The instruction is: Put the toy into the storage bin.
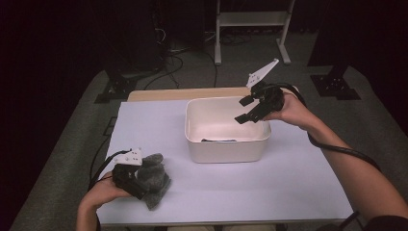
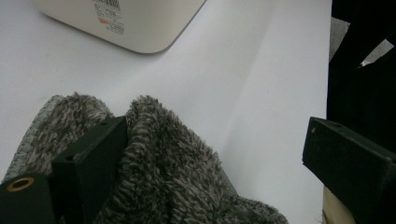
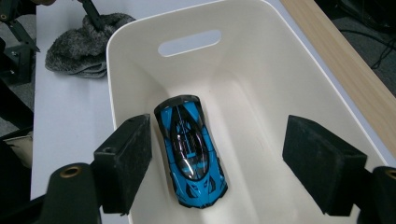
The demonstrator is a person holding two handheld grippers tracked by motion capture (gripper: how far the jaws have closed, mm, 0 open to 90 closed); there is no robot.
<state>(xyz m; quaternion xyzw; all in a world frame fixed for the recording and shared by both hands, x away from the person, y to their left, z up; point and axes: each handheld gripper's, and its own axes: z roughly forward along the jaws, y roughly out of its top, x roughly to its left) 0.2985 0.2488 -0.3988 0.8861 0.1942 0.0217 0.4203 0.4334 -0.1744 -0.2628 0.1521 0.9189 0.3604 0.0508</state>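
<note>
A blue toy car (image 3: 191,149) lies flat on the floor of a cream plastic bin (image 1: 226,151), nose toward the wall with the handle slot. My right gripper (image 1: 241,110) hovers over the bin's far right corner, tilted down into it; its jaws (image 3: 217,130) stand wide open with nothing between them, the car below. At the table's near left, my left gripper (image 1: 144,185) rests at a grey fuzzy cloth (image 1: 155,180). Its jaws (image 2: 215,135) are spread wide, one pressed into the cloth (image 2: 163,172), the other well clear of it.
The bin (image 2: 130,23) stands mid-table on a white tabletop (image 1: 288,178). A wooden strip (image 1: 159,94) runs along the far edge. Behind the table are a white metal stand (image 1: 250,29), black stand bases and cables on the floor.
</note>
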